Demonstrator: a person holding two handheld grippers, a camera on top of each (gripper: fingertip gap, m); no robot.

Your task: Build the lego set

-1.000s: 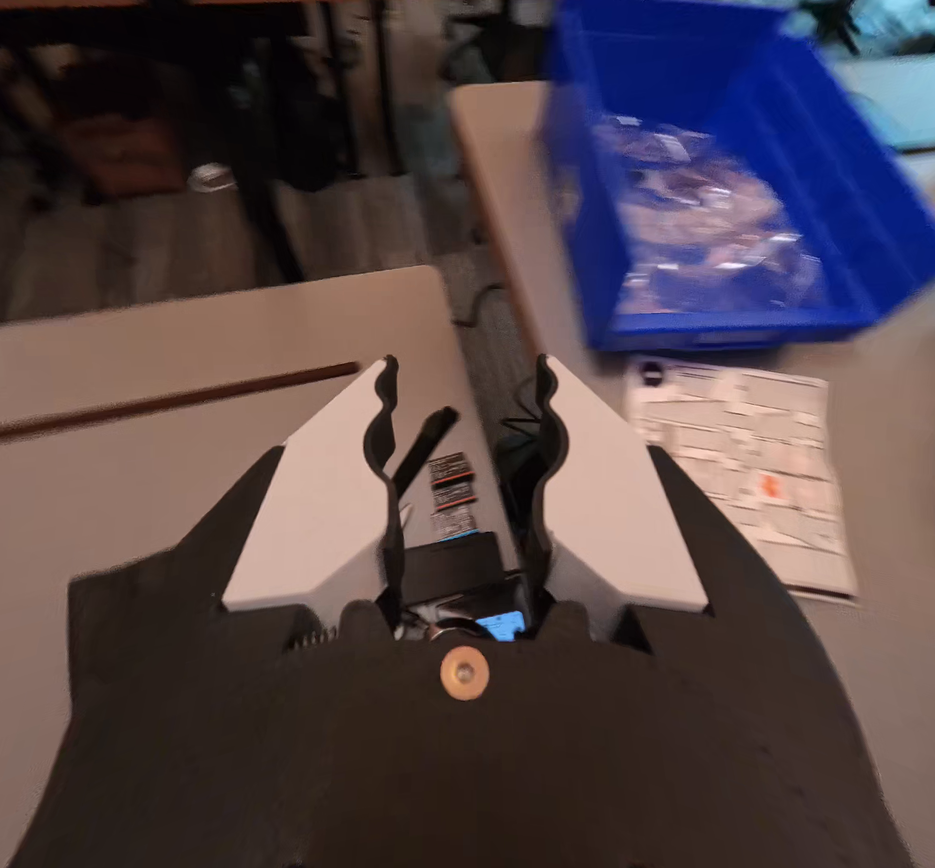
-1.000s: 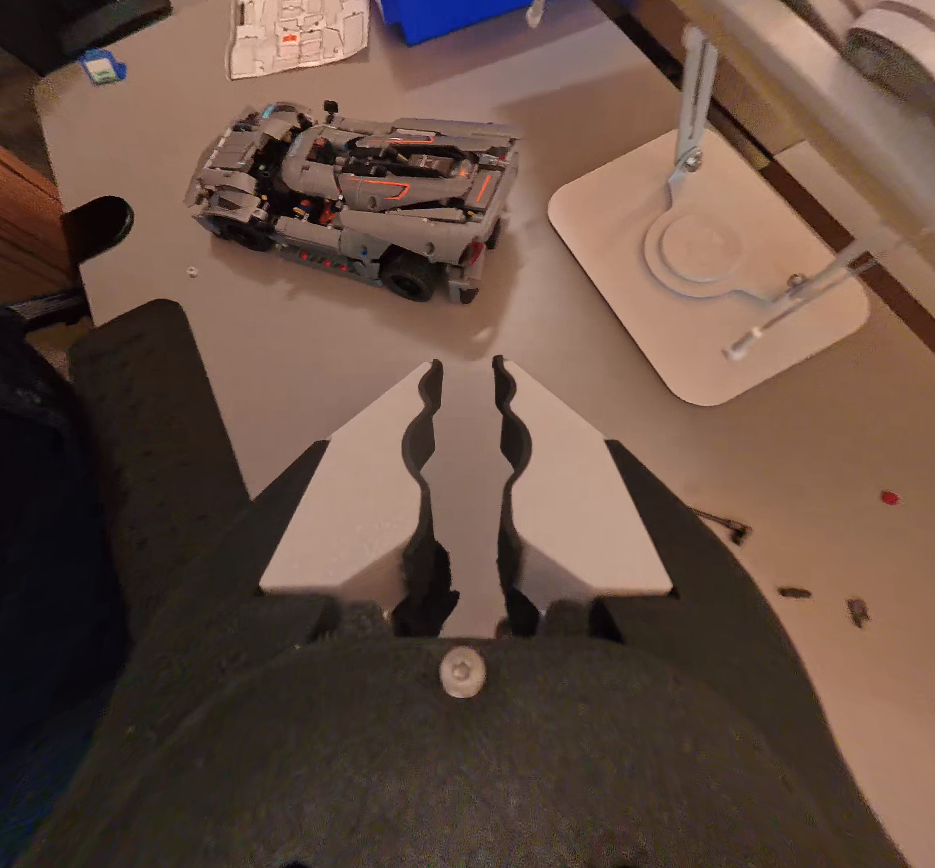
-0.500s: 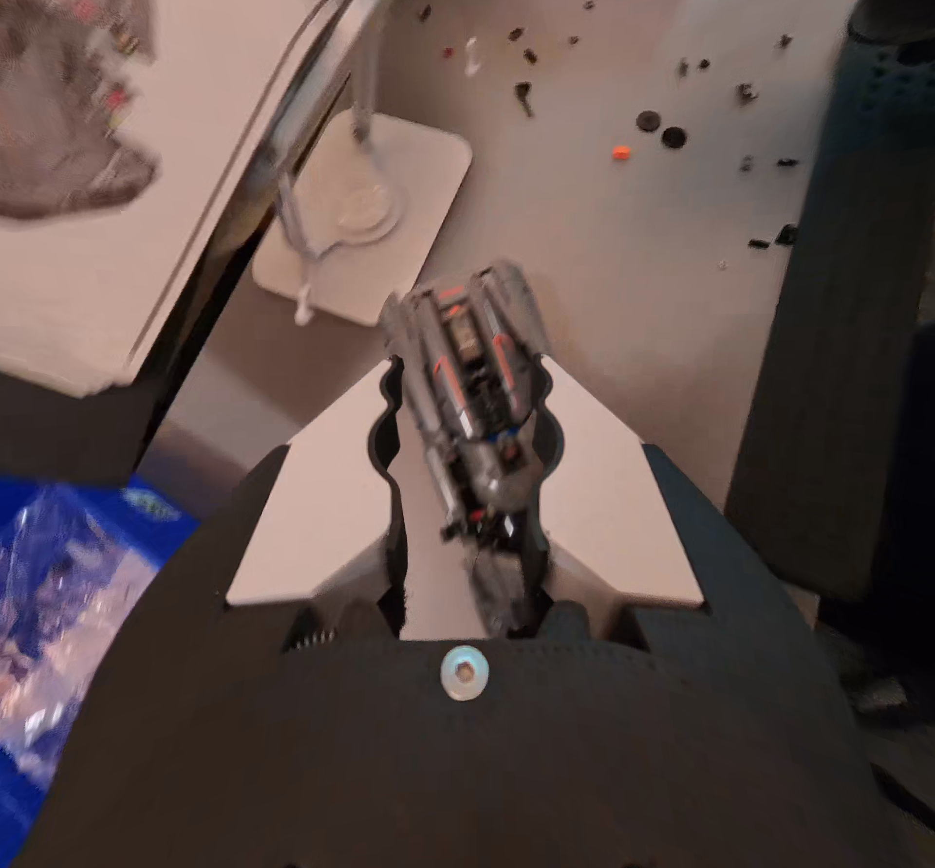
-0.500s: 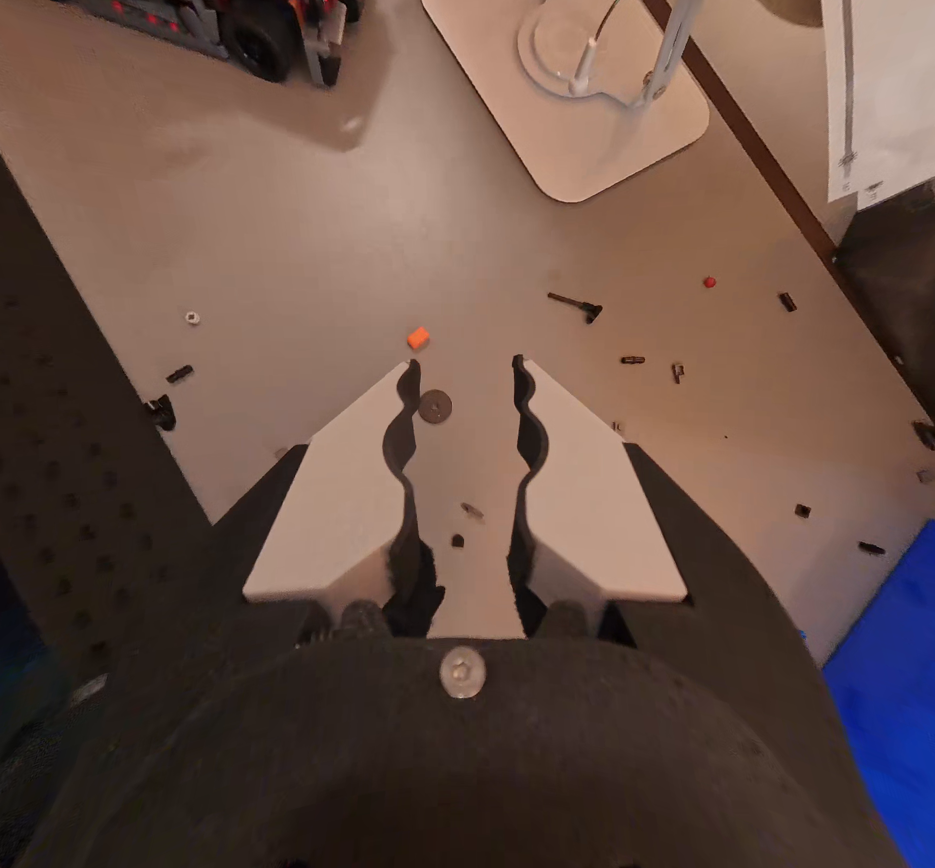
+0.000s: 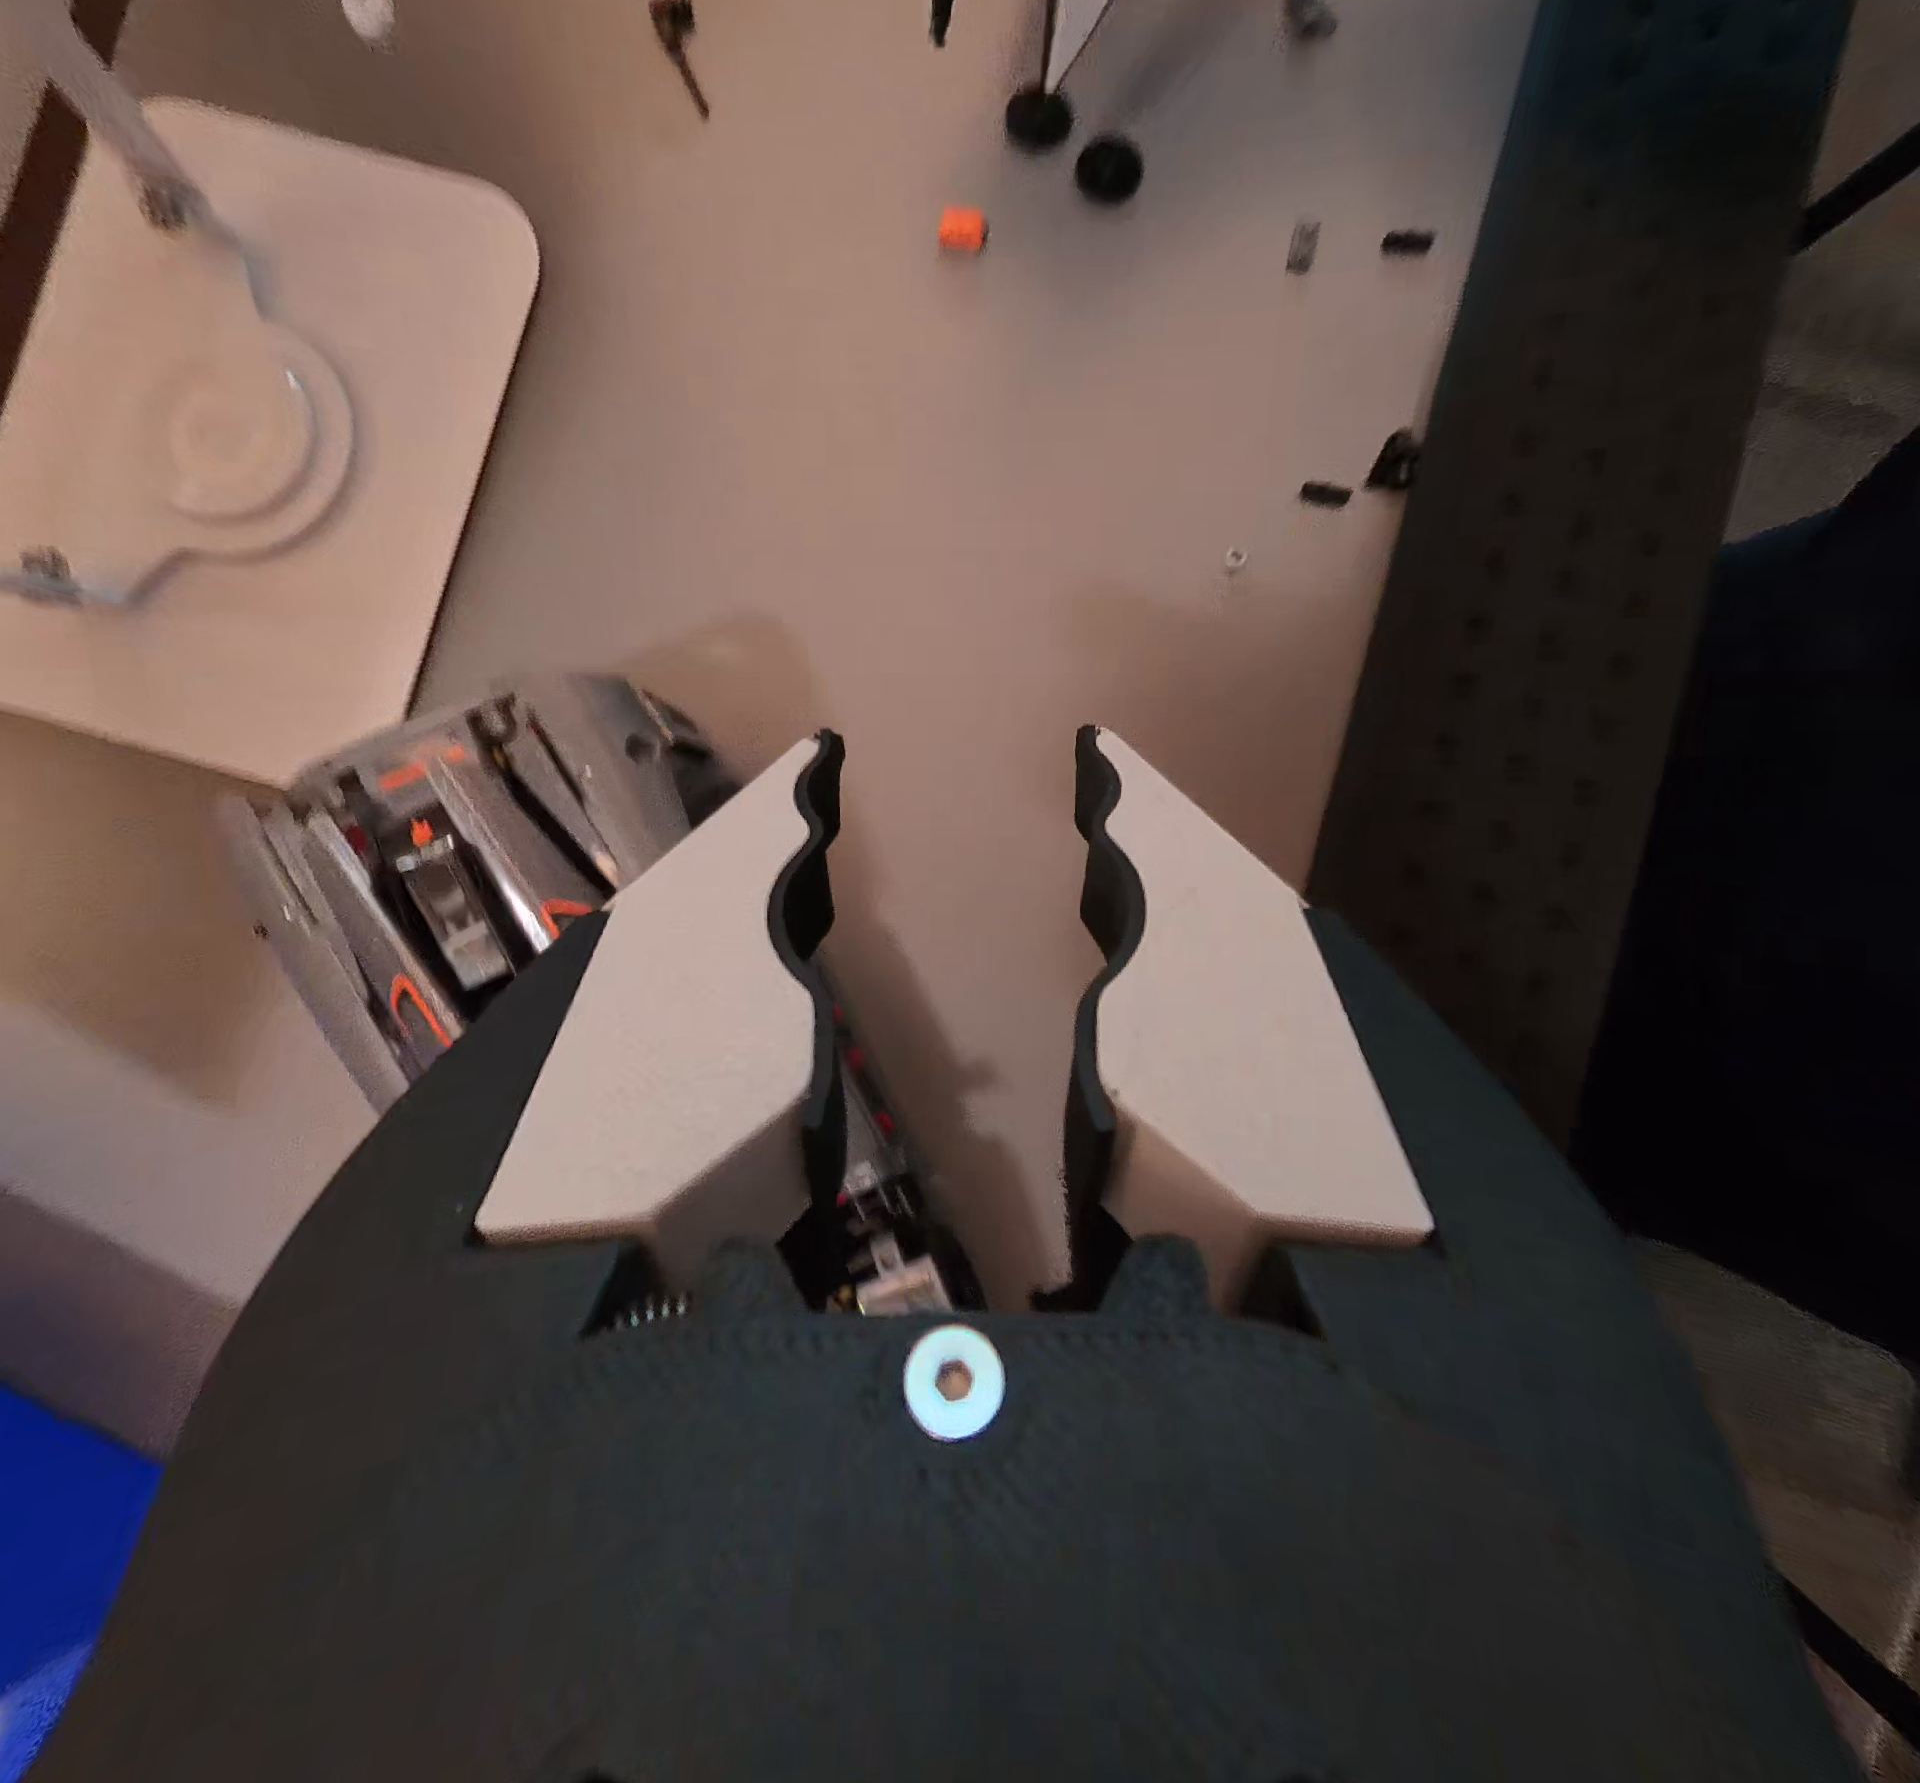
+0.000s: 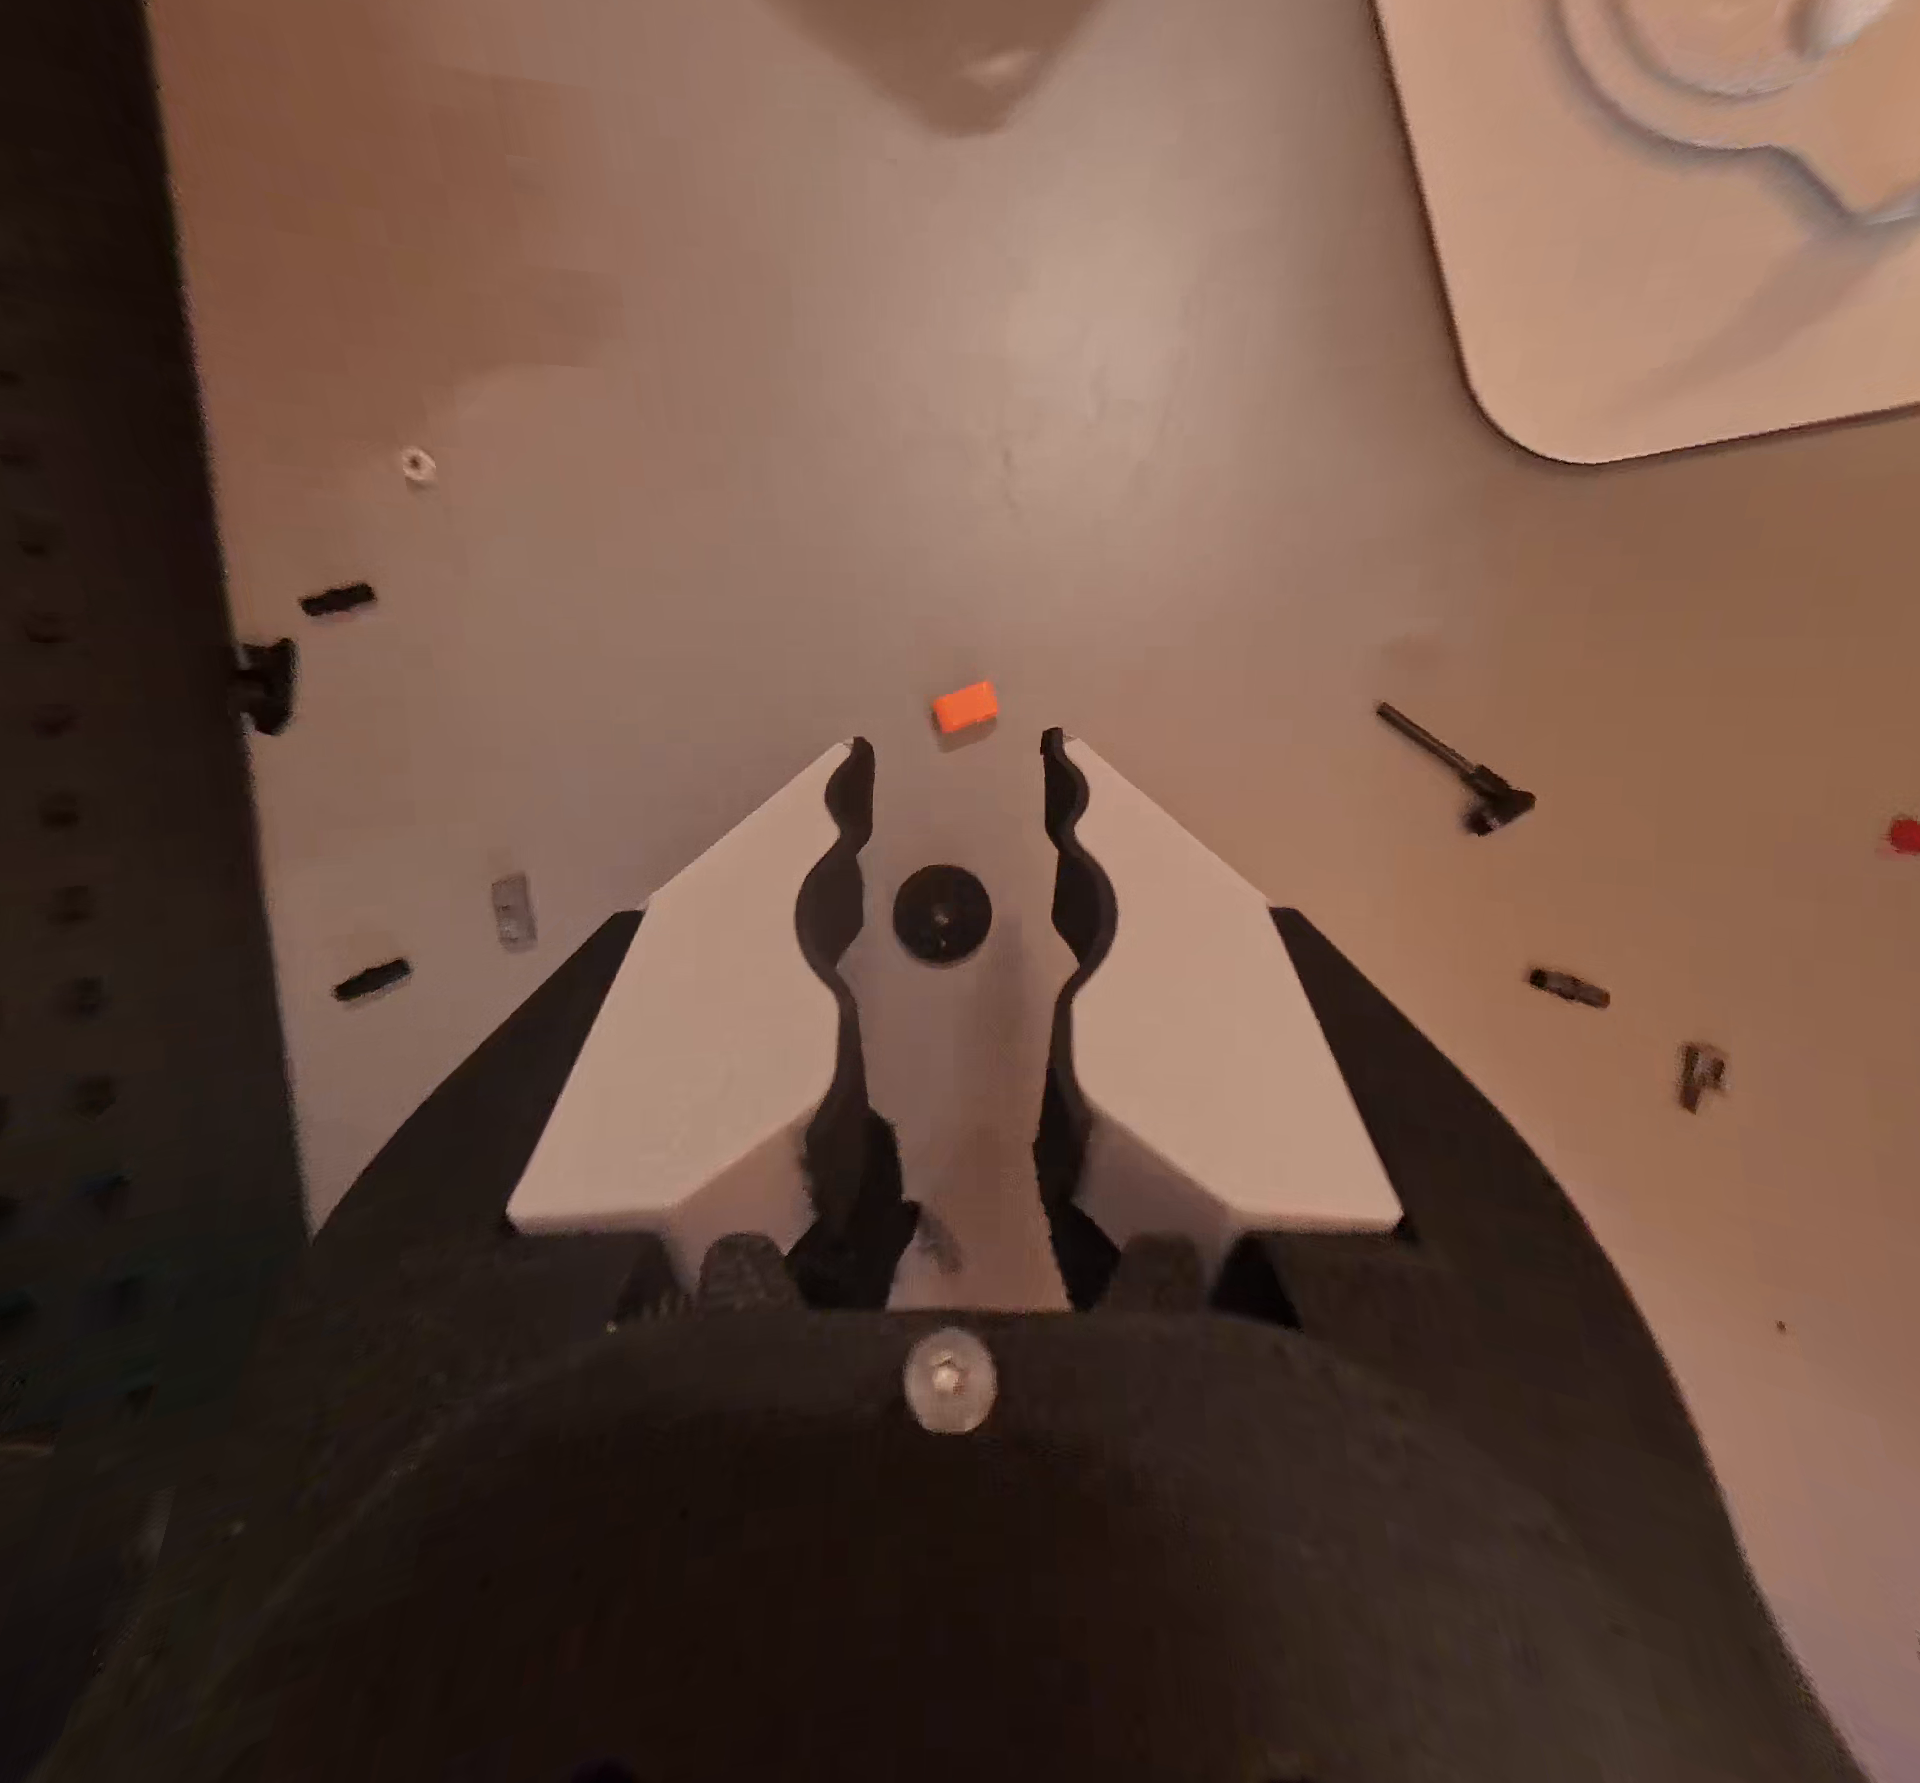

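Right gripper [image 6: 954, 741] hangs over the table [image 6: 935, 362], jaws apart and empty, a black disc [image 6: 941, 910] between them and a small orange brick [image 6: 964, 704] just beyond the tips. Left gripper [image 5: 954, 746] also spread wide, holding nothing; the grey toy car [image 5: 457, 892] sits under and beside its left finger, near the lamp base [image 5: 239, 424].

Risks, as I judge them:
- Closing now could catch the disc rather than the brick.
- The brick is tiny; a pinch off-centre may flick it away.
- Lowering the left gripper could knock the car.
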